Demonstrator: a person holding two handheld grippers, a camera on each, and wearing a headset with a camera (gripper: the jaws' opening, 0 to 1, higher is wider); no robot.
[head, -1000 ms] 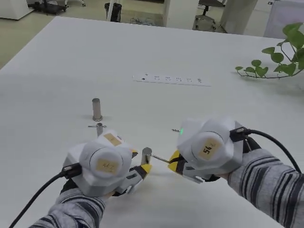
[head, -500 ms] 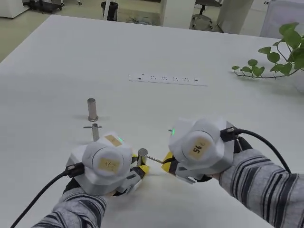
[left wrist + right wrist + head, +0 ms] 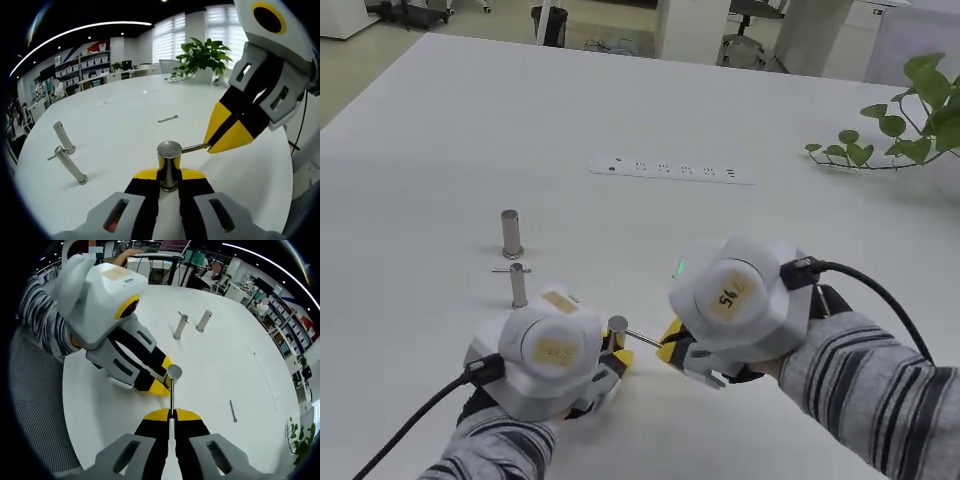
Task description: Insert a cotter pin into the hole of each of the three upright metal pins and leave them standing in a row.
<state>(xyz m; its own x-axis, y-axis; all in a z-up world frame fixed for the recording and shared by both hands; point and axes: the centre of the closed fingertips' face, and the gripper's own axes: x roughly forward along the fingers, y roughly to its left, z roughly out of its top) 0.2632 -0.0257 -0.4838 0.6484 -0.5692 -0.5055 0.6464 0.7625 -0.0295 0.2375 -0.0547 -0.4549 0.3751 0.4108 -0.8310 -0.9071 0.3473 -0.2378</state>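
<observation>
In the head view we see the left gripper (image 3: pixel 616 352) clamped on an upright metal pin (image 3: pixel 617 327), with the right gripper (image 3: pixel 669 352) just beside it. Left gripper view — jaws closed tight around that pin's shaft. Right gripper view — jaws pinch a cotter pin (image 3: pixel 171 392), its tip at the pin's head.

Label (image 3: pixel 728 296) on right hand-held gripper (image 3: pixel 670 352): roughly "56".

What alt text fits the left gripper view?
The left tool clamps an upright metal pin while the right tool, entering from the right, holds a cotter pin to its head. Behind stand a bare pin and a fitted pin on the white table.
</observation>
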